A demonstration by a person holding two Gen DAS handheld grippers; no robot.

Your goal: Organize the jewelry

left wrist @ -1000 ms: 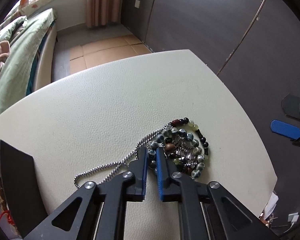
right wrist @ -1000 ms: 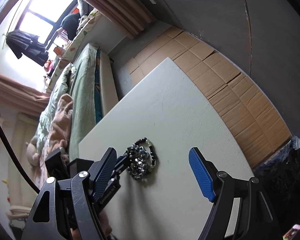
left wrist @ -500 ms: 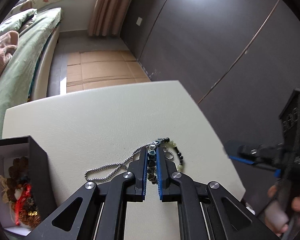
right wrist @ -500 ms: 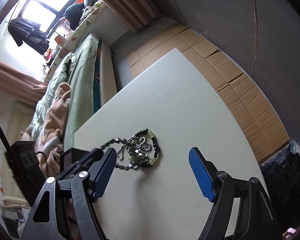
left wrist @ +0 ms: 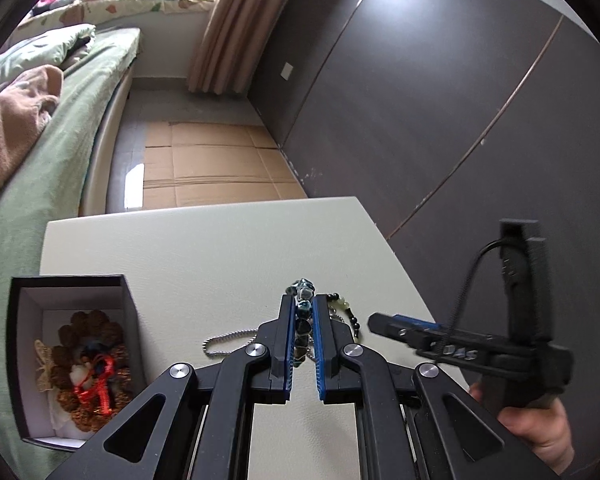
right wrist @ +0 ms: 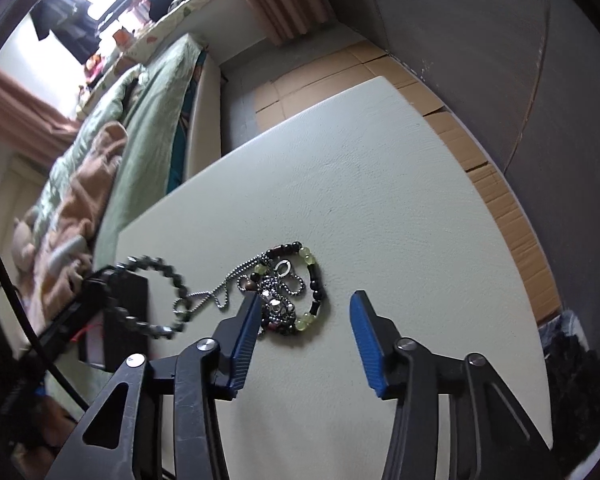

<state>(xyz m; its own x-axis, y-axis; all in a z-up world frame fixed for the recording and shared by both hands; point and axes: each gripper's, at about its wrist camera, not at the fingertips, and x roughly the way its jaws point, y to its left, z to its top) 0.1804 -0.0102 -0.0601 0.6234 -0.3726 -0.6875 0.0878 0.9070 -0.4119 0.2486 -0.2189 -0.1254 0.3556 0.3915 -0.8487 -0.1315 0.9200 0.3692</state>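
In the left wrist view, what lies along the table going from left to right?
Black box → silver chain → blue bead bracelet shut in the left gripper → right gripper → hand.

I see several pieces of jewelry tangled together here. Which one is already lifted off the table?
The blue-grey bead bracelet: it hangs pinched in the left claw, while the silver ball chain and the black-and-green bead bracelet lie on the table.

One white table (right wrist: pixel 380 184) fills the middle of both views. One black box (left wrist: pixel 70 280) sits at lower left of the left wrist view. Two grippers (left wrist: pixel 303 312) (right wrist: pixel 304 312) show. At least three jewelry pieces: one grey bead bracelet (right wrist: pixel 168 276), one ball chain (right wrist: pixel 220 296), one black-and-green bead strand (right wrist: pixel 314 276).
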